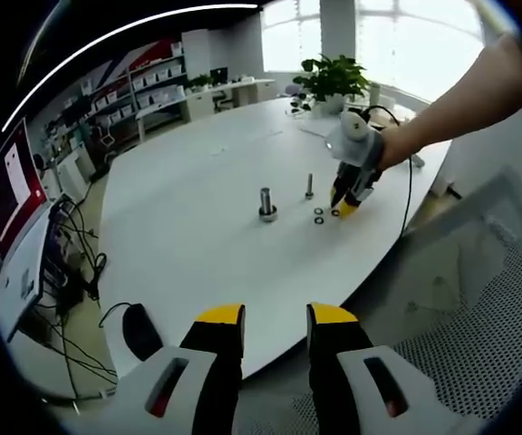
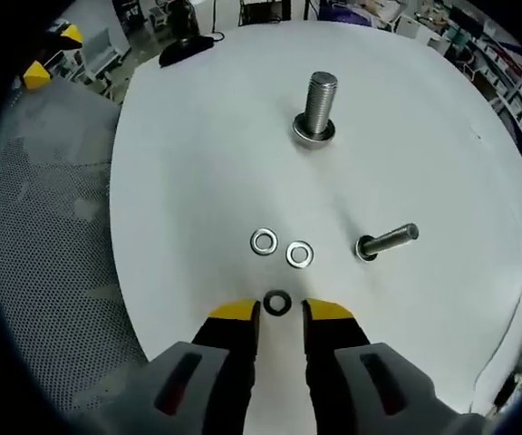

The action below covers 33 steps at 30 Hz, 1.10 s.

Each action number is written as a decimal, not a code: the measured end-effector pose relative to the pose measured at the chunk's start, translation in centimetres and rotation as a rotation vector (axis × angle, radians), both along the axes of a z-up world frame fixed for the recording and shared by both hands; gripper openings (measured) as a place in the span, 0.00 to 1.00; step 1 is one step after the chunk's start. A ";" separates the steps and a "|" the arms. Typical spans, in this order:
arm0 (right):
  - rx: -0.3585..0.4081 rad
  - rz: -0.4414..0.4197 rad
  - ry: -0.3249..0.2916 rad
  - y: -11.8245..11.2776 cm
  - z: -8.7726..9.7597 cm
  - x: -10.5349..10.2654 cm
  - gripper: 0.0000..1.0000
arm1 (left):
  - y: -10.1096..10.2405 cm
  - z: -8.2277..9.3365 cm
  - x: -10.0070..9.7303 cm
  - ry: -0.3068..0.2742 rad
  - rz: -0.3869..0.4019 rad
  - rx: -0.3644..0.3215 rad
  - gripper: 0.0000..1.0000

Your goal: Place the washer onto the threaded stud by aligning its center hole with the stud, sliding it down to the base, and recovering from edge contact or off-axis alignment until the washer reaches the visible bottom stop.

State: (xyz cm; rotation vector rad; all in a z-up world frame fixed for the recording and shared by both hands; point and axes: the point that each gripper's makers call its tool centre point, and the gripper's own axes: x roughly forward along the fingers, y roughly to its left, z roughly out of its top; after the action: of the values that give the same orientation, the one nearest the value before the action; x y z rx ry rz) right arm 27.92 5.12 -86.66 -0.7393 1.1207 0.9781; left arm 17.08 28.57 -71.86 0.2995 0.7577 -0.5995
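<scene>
Right gripper view: parted right gripper [image 2: 281,319] straddles dark washer [image 2: 277,302] near table [image 2: 198,136] edge; left gripper view: left gripper [image 1: 275,319] released, potted plant [image 1: 333,82] at far edge.

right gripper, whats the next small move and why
Probably ease the right gripper slightly forward and down, then close on the dark washer. That washer lies flat on the white table at the open jaw tips, ungripped, and the large stud already carries a washer at its base.
</scene>
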 end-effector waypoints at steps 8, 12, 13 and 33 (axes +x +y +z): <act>-0.103 0.086 0.039 0.0 -0.2 0.1 0.18 | 0.1 -0.2 -0.1 0.005 0.002 0.009 0.25; -0.147 0.088 0.051 0.0 -0.3 0.4 0.15 | 0.0 -0.2 -0.1 0.003 -0.004 0.013 0.25; -0.156 0.087 0.052 0.0 -0.3 0.4 0.15 | 0.0 -0.1 -0.1 0.001 -0.005 0.012 0.25; -0.263 0.050 0.039 -0.3 -0.3 -0.1 0.16 | 0.0 0.0 -0.1 -0.010 -0.006 0.015 0.25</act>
State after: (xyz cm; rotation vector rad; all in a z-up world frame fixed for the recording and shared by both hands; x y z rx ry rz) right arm 27.78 4.85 -86.93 -0.9676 1.2850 0.8990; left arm 17.00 28.60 -71.82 0.3180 0.7524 -0.5980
